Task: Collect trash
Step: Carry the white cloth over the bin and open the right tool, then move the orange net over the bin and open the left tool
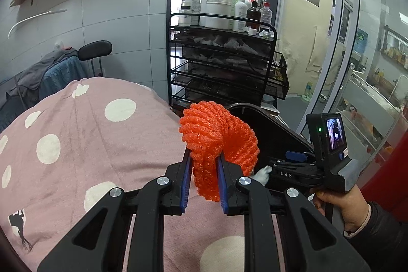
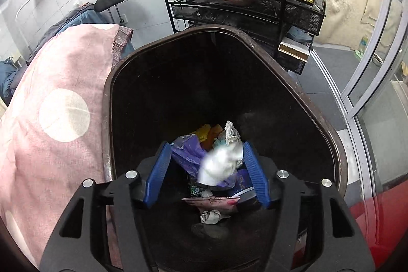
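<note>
Grey tiled walls, a black wire cart (image 1: 221, 60) of pump bottles and a bed under a pink polka-dot cover (image 1: 84, 144) frame the spot, with a dark brown bin (image 2: 329, 129) standing just beside the bed.

The right hand-held gripper (image 2: 206, 170) hangs over the bin's mouth, pointing steeply down, its blue pads spread apart. A crumpled white tissue (image 2: 220, 165) appears blurred between them, touching neither pad as far as I can tell, so it looks let go and dropping toward the litter at the bottom. To finish this drop cleanly, I would keep the jaws wide and centred above the opening until the tissue is clear, then lift straight up without brushing the rim.

The left hand-held gripper (image 1: 204, 182) is clamped on an orange foam net sleeve (image 1: 219, 142), which bulges up and forward past the pads, above the bed cover and near the bin's edge. That piece probably goes in next; it should be carried fully over the opening before release, since light, springy foam could bounce off the rim.
</note>
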Motion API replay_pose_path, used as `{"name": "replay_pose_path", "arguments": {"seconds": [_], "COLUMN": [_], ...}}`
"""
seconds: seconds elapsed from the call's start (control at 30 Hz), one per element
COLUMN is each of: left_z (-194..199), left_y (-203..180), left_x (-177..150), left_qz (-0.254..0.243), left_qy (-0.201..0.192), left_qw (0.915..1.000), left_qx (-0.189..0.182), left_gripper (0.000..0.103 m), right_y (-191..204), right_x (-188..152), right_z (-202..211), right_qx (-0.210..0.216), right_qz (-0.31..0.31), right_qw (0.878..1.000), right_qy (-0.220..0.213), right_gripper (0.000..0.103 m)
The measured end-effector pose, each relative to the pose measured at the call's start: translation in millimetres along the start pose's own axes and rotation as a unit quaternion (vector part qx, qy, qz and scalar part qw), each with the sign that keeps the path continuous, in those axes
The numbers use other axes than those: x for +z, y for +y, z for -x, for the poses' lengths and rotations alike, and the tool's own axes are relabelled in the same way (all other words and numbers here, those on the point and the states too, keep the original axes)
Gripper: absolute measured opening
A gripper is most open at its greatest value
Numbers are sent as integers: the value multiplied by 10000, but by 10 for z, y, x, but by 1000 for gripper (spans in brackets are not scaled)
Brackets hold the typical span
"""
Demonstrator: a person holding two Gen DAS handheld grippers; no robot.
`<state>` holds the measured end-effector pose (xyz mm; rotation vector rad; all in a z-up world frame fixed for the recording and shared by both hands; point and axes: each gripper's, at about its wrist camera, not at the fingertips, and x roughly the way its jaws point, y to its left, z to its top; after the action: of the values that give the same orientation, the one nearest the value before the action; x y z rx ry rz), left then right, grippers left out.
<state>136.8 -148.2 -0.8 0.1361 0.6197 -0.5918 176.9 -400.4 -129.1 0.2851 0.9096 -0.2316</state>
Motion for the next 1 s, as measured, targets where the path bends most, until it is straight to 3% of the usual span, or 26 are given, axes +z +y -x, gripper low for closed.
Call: {"name": "replay_pose_path", "arguments": {"seconds": [0.23, 0.7, 1.0], "left_z": [-103, -446, -827], "left_y": [-144, -528, -813], "left_x": [38, 174, 245], "left_qz": [-152, -557, -835], "left_qy": [31, 227, 634], "left_qw": [9997, 9961, 9898], "left_qx": [-191, -647, -962], "left_gripper": [19, 19, 19], "right_y": [1, -99, -274], "right_x": [-34, -102, -191], "right_z": [270, 665, 795], "right_qx": [129, -9, -178], "right_qz": [-98, -188, -403], "right_qw": [9995, 9977, 9963], "right_qy": [-283, -654, -739], "right_gripper": [68, 70, 71]}}
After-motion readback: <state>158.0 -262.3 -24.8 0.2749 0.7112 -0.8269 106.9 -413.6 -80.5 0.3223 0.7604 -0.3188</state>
